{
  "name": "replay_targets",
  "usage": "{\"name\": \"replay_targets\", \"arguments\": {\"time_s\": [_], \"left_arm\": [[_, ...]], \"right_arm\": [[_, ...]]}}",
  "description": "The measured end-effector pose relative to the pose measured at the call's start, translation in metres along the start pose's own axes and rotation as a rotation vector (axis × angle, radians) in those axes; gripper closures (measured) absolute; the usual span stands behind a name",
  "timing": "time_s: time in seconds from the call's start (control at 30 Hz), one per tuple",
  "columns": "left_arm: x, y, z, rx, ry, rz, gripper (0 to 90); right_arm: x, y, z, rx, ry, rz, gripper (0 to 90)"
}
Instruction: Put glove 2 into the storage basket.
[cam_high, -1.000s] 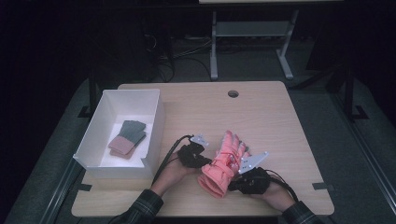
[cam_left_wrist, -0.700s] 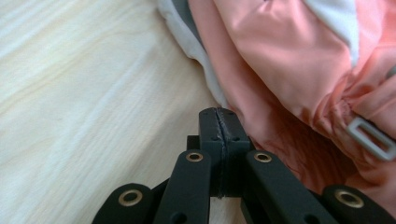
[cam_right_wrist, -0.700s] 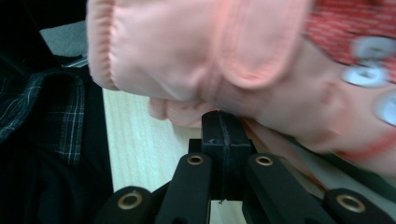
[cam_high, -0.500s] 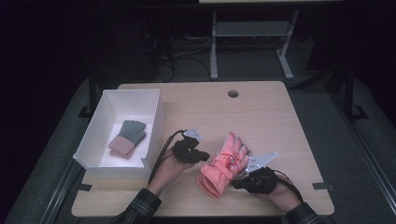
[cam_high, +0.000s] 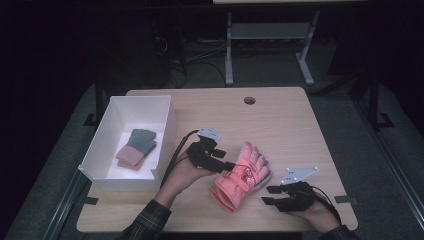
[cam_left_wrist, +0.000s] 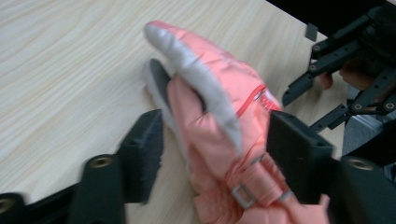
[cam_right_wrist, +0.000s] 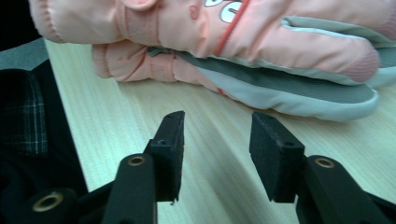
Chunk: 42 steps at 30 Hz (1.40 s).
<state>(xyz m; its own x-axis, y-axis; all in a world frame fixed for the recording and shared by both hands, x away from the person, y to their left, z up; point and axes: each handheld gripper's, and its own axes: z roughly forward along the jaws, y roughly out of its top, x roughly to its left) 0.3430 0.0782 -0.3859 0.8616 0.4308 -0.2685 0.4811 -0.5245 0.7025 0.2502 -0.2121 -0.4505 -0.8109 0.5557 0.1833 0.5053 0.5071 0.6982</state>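
On the wooden bench (cam_high: 280, 120), a little in front of the middle, lies a pair of pink ski gloves (cam_high: 241, 176), one upon the other, with the cuffs toward the person. A second ago both grippers were pressed close against this pair; now they have let go. The left gripper (cam_high: 227, 165) has risen, and its fingers (cam_left_wrist: 142, 158) have just been opening; the gloves are between them, but I see a gap beside the fabric, so they are released. The right gripper (cam_high: 266, 195) has drawn away to the right side, its fingers (cam_right_wrist: 170, 147) have just been opening too, and between them is only bare wood. The gloves rest by their own weight. I judge the stacking step is finished. To the left stands a white box (cam_high: 167, 130) with a folded grey and brownish pair (cam_high: 136, 148) inside; probably the pink pair goes there next.
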Motion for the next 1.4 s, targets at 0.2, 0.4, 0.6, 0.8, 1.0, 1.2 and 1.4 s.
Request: {"name": "replay_targets", "arguments": {"time_s": [0.2, 0.4, 0.6, 0.8, 1.0, 1.2, 1.4], "left_arm": [[-0.004, 0.01, 0.02, 0.017, -0.01, 0.016, 19.6], [-0.002, 0.011, 0.036, 0.041, 0.003, -0.001, 13.5], [0.0, 0.003, 0.055, 0.109, -0.011, 0.005, 12.9], [0.003, -0.005, 0.07, 0.149, -0.032, -0.028, 12.6], [0.007, -0.01, 0.078, 0.193, -0.058, -0.059, 12.6], [0.008, -0.013, 0.084, 0.214, -0.068, -0.082, 12.6], [0.006, -0.012, 0.088, 0.25, -0.101, -0.083, 18.4]], "right_arm": [[0.001, -0.002, -0.001, 0.001, -0.018, 0.003, 48.9], [0.0, -0.006, -0.004, 0.007, -0.031, 0.015, 46.5], [0.0, -0.006, -0.004, 0.009, -0.037, 0.016, 46.1], [0.0, -0.005, -0.005, 0.009, -0.045, 0.008, 45.9], [-0.001, -0.006, -0.006, 0.011, -0.052, 0.003, 46.0], [0.0, -0.005, -0.006, 0.01, -0.058, -0.001, 45.7], [0.0, -0.005, -0.006, 0.01, -0.061, 0.002, 44.3]]}}
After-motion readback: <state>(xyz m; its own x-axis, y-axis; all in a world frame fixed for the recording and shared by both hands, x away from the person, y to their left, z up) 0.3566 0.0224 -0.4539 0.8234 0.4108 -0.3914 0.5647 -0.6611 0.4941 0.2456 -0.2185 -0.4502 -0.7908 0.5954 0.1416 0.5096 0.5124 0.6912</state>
